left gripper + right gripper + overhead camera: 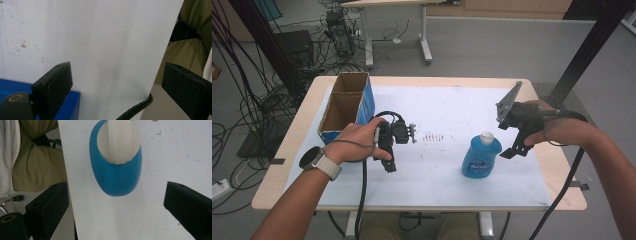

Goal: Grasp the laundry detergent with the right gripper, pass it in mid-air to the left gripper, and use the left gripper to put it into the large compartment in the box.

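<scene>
Black jaws of the right tool (117, 202) stand spread wide at the bottom of the right gripper view, gripping nothing, with the blue bottle (116, 170) just beyond them in the upper middle. It probably handles light and fairly stiff, though its smooth plastic may slip; the flat sides below the white cap (120, 140) look the best hold. It stands upright right of centre on the tabletop (437, 175). Farther left, the left tool (388, 150) rests spread and empty by the cardboard box (347, 105).
</scene>
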Demonstrator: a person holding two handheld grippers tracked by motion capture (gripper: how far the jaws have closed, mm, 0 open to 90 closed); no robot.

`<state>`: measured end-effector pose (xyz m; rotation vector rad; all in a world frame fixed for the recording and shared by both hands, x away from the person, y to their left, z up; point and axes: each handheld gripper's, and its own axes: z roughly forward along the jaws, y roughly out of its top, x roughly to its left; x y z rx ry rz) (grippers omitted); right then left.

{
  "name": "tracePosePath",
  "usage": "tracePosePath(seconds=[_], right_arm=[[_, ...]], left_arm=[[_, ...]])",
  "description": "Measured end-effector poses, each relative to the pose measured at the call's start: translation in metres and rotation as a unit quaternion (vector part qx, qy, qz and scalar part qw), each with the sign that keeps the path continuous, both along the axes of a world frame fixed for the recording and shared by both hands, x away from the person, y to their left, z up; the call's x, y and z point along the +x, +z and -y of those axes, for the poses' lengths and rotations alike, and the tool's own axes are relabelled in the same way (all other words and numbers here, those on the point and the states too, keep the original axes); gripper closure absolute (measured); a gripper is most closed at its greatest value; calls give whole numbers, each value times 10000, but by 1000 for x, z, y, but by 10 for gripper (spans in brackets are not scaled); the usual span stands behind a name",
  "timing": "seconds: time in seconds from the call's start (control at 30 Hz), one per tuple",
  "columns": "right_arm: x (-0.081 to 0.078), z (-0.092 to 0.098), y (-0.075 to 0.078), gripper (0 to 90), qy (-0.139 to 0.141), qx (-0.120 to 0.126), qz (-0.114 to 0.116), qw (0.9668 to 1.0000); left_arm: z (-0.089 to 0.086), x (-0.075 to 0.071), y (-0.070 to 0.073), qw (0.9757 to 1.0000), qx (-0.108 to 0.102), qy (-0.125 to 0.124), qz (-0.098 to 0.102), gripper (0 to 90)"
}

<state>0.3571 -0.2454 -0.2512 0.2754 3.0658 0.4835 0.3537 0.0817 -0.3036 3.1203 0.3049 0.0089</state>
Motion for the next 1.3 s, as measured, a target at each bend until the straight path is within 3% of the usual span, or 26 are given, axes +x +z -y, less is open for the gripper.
tracePosePath(seconds=[0.3, 0.8, 1.3], right_arm=[[0, 2, -7, 64, 30, 91, 4, 10000], [-1, 18, -21, 68, 47, 462, 42, 9989], [4, 21, -30, 69, 120, 624, 44, 9980]], left_arm=[[0, 0, 0, 10000, -29, 26, 11, 102], [2, -1, -1, 10000, -42, 84, 17, 102], [6, 0, -1, 10000, -32, 66, 14, 102]])
